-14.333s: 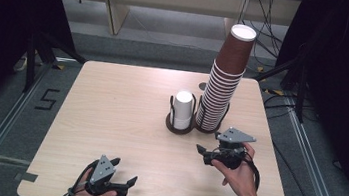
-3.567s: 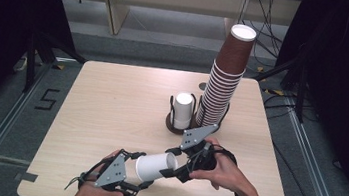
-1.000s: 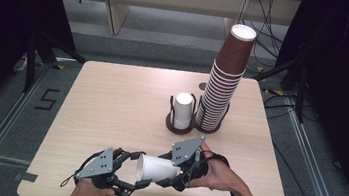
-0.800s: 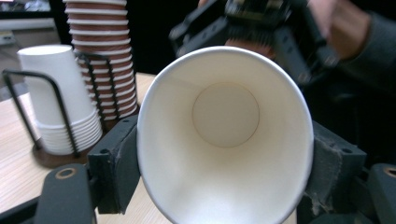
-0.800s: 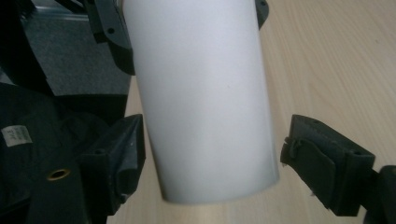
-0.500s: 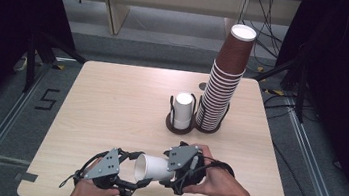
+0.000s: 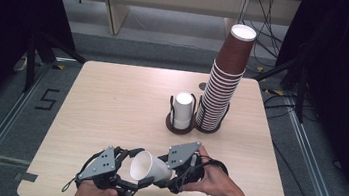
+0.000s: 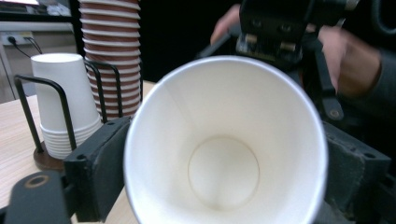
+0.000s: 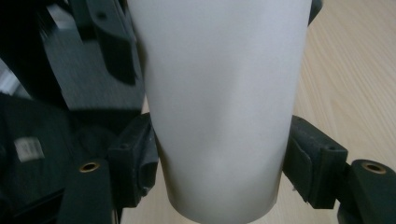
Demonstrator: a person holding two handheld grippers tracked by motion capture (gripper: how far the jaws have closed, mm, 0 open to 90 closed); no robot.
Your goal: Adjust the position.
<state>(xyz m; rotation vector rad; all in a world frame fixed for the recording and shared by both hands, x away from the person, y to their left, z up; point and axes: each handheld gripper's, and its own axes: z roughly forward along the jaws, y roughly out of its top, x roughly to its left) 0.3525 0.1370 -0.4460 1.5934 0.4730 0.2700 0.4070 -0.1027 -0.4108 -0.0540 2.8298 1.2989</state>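
Right claw [image 7: 165,173] clamped on the base end of a white paper cup [image 7: 148,168], lower centre of the high view; its jaws press the cup wall on both sides in the right gripper view, cup [image 9: 219,107] between them. Left claw [image 7: 125,172] sits at the cup's rim end; in the left gripper view its jaws flank the open mouth of the cup [image 8: 224,144] and seem to touch the rim, so I read it as closed on the cup too (contact on the right side is less clear). Cup is on its side, off the desk [image 7: 111,100], mouth toward the lower left of the frame. Held from both ends likely so one claw steadies while the other pulls, perhaps to split nested cups, or for a handover; I cannot tell if it is one cup or several.

Room: both claws work close to the near edge of the desk, bottom of frame, so little margin toward the person. Wide bare wood to the upper left. The black wire holder [image 7: 179,121] with the white cup stack [image 7: 183,108] and the tall brown cup stack [image 7: 225,79], which leans a little, stand upper right of the claws, well apart; keep swings away from that stack.
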